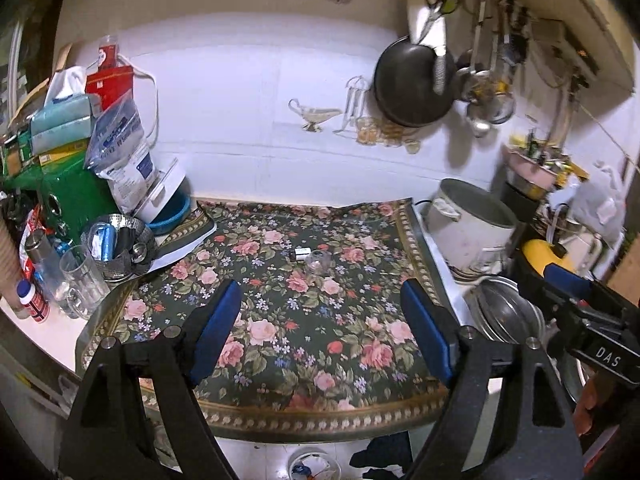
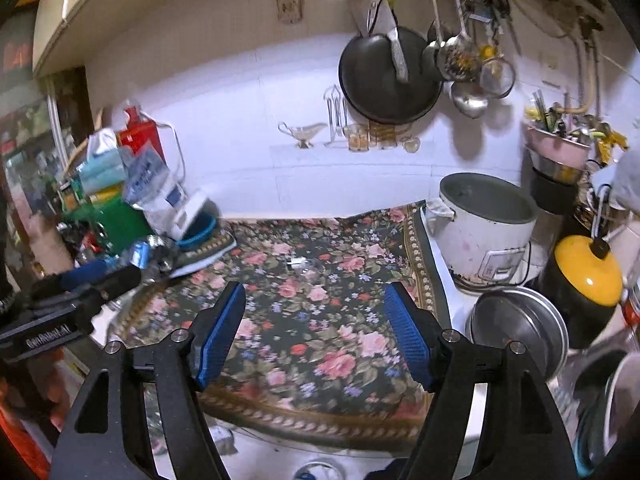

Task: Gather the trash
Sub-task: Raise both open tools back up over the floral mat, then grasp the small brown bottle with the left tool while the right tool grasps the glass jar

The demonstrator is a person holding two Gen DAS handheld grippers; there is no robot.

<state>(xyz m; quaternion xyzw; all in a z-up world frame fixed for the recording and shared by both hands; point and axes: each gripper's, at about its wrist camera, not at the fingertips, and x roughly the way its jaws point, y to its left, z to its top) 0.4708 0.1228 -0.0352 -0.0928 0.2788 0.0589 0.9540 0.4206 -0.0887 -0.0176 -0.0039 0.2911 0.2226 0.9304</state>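
Observation:
A small clear plastic cup (image 1: 319,261) lies on the floral tablecloth (image 1: 280,320) beside a small black and white wrapper-like piece (image 1: 303,251). Both show faintly in the right wrist view, the cup (image 2: 310,272) and the piece (image 2: 297,263). My left gripper (image 1: 321,312) is open and empty, held above the cloth's near half, short of the cup. My right gripper (image 2: 315,316) is open and empty too, above the cloth's near side. The right gripper also shows at the right edge of the left wrist view (image 1: 576,300), and the left gripper at the left of the right wrist view (image 2: 80,284).
A white rice cooker pot (image 1: 468,228), steel lids (image 1: 508,312) and a yellow-lidded pot (image 2: 588,280) crowd the right. A steel basket (image 1: 120,248), glasses (image 1: 80,280), bags and boxes (image 1: 80,152) crowd the left. A black pan (image 1: 412,80) and utensils hang on the wall.

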